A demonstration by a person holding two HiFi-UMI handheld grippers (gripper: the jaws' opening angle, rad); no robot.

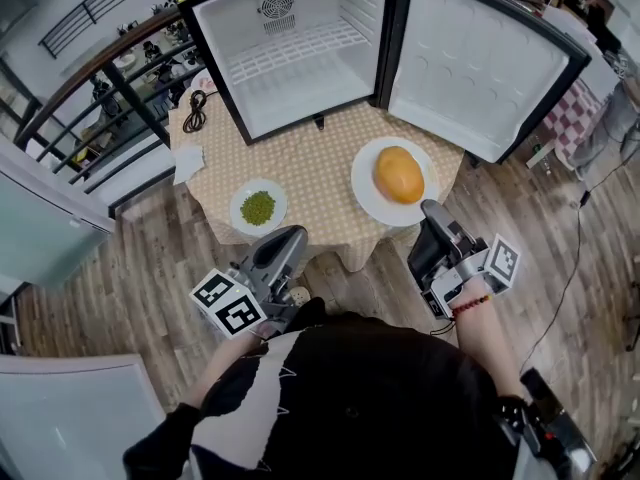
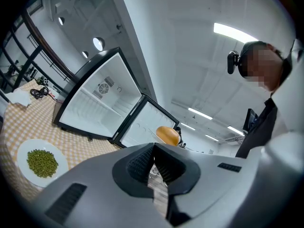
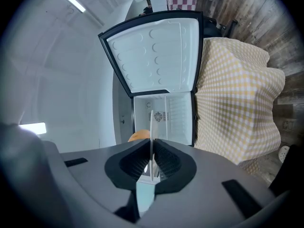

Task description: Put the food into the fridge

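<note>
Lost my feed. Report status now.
Right gripper shut on big plate rim, orange food aboard. Left gripper shut, empty. Fridge open, no block seen.

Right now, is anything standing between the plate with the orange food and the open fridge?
Nothing visible. The right tongs grip the rim of the plate with the orange food; only bare tablecloth lies between it and the fridge, whose door stands open. The pea plate sits off to the left.
</note>
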